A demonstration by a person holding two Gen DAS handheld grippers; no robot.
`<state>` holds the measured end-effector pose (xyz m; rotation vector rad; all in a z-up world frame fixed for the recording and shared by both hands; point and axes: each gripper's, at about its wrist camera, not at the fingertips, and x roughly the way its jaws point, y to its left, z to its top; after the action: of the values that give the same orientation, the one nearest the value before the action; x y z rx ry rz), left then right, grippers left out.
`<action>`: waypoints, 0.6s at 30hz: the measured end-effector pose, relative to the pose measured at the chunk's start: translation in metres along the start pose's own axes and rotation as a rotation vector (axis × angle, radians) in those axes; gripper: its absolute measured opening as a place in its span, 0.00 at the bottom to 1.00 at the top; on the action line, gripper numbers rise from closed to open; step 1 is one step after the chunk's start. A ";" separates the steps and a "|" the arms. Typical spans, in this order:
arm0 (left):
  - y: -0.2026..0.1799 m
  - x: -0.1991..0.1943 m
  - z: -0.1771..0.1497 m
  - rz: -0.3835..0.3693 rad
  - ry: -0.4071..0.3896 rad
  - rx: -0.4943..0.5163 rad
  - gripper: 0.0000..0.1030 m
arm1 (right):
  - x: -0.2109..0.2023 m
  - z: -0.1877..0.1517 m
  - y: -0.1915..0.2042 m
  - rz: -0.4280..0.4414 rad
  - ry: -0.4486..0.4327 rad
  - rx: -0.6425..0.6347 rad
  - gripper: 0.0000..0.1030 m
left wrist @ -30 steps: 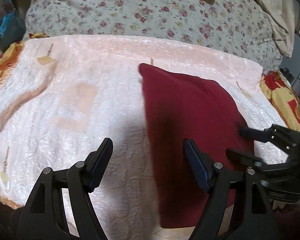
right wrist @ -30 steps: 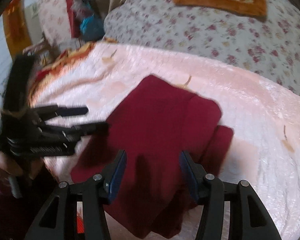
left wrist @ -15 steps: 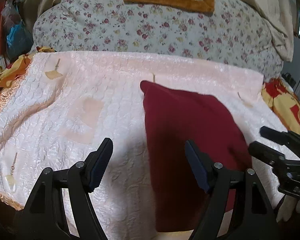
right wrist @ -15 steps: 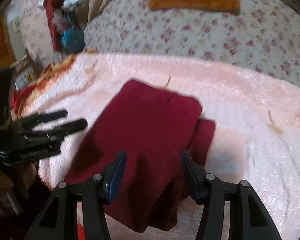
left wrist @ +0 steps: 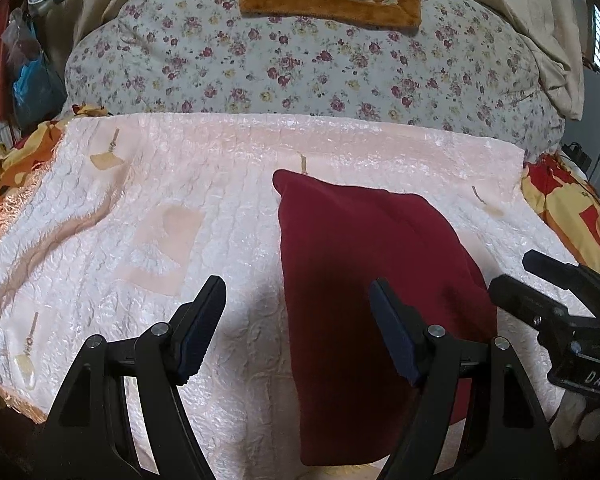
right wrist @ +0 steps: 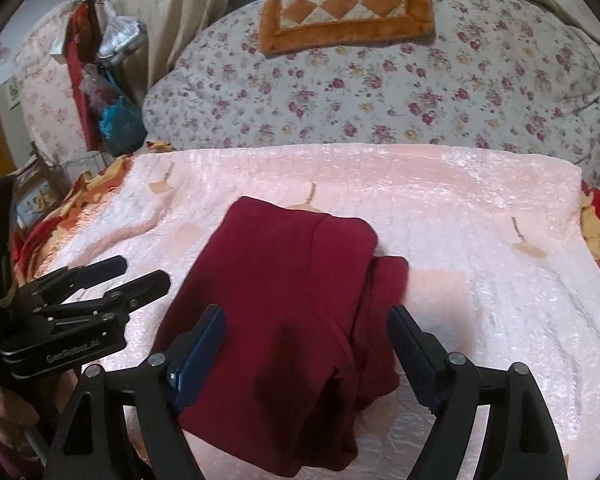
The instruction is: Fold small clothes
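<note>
Hovering above the folded dark-red knit garment (right wrist: 284,300) on the pale pink quilted bedspread (left wrist: 220,184), my left claw (left wrist: 298,320) and right claw (right wrist: 306,344) gaped, gripping nothing.

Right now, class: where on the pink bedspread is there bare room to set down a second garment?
Bare: the pink quilted bedspread left of the folded maroon garment, and right of it in the right wrist view. Crowded: near edge, where the open left gripper and right gripper hover.
</note>
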<state>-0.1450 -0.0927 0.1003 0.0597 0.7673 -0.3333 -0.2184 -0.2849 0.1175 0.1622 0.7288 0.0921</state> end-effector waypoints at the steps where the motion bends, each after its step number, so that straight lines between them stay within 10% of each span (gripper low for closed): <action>1: 0.000 0.001 0.000 0.006 0.003 -0.003 0.73 | 0.000 0.000 -0.001 -0.007 -0.003 0.009 0.78; 18: -0.001 0.007 -0.002 0.035 0.011 0.007 0.73 | 0.009 -0.001 0.003 -0.062 -0.001 0.011 0.78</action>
<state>-0.1420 -0.0952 0.0937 0.0813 0.7752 -0.3030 -0.2121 -0.2806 0.1113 0.1498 0.7329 0.0296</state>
